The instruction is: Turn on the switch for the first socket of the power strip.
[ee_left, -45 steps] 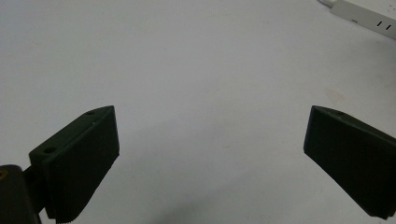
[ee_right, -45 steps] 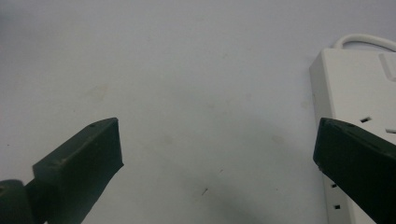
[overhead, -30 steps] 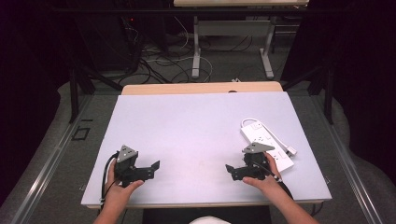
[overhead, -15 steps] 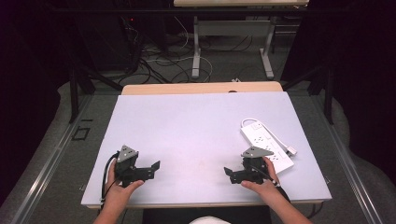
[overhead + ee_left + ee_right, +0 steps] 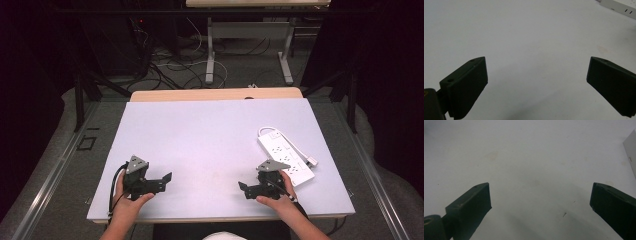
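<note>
We held the left gripper and right gripper spread wide, empty. The strip lay just beside our right gripper; a careless sweep could knock it away

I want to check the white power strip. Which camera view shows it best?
The high view shows it best: the whole power strip lies on the table, just beyond the right tool, with its cord. The left gripper view shows one end at the top right corner. The right gripper view shows a white sliver at its right edge.
</note>
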